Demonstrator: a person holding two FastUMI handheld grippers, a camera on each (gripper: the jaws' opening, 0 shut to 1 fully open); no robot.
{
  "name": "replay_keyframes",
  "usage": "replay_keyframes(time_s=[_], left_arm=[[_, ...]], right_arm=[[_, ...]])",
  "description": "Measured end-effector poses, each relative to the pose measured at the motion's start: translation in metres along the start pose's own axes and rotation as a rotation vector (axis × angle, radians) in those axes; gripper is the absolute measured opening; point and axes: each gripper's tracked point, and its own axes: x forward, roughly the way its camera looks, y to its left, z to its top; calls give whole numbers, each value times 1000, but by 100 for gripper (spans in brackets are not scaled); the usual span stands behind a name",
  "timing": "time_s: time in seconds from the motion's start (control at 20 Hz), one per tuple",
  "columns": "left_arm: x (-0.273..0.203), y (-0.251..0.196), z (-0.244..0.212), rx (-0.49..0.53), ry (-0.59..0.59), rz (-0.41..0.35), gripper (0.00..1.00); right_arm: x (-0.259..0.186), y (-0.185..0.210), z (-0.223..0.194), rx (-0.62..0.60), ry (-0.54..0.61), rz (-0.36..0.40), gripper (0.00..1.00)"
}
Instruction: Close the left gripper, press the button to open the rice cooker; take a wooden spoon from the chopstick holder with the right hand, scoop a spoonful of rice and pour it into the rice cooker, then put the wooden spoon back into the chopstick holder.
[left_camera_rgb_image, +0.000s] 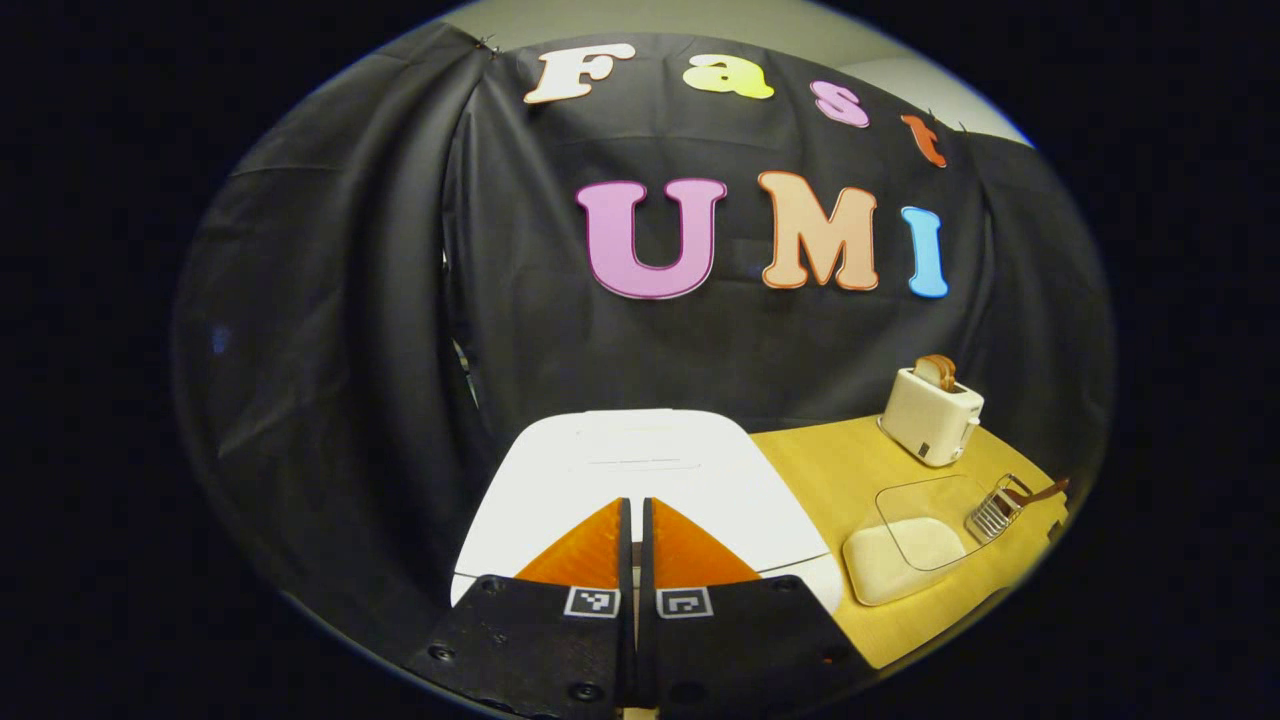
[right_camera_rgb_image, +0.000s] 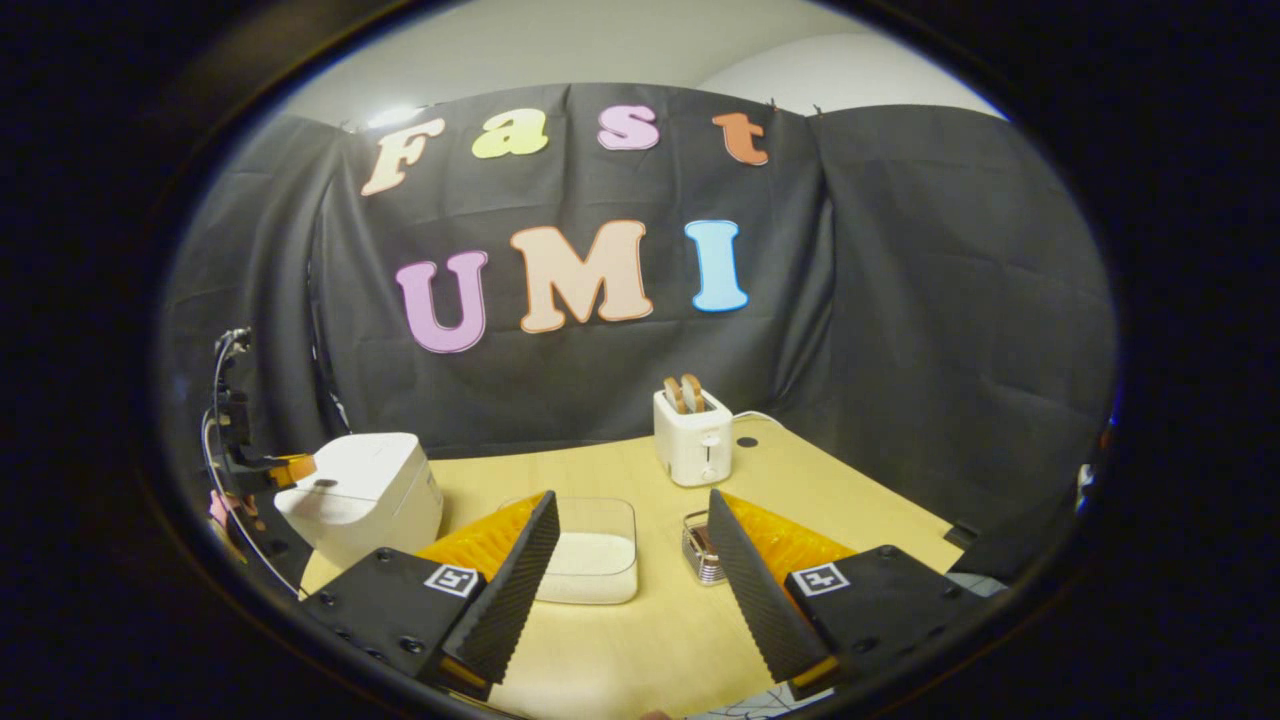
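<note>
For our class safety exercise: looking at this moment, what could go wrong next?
1. The left gripper, shut, sits over the closed rice cooker; pressing off the button may leave the lid shut.
2. The open right gripper could knock the clear rice container while reaching for the chopstick holder close beside it.

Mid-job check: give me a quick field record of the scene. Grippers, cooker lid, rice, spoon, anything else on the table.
left gripper: shut, empty, over the front of the rice cooker
right gripper: open, empty, above the table
cooker lid: closed
rice: in a clear container beside the cooker
holder: wire, right of the container
spoon: in the holder
also on table: toaster with bread, at the back
</note>
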Motion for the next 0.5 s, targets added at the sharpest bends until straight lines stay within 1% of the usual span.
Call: replay_keyframes(time_s=[0.25, 0.5], left_arm=[[10, -2, -18, -3, 54, -15, 0], [10, -2, -12, 19, 39, -16, 0]], right_arm=[[-2, -4, -2, -6, 11, -26, 94], [-3, -8, -3, -14, 11, -42, 96]])
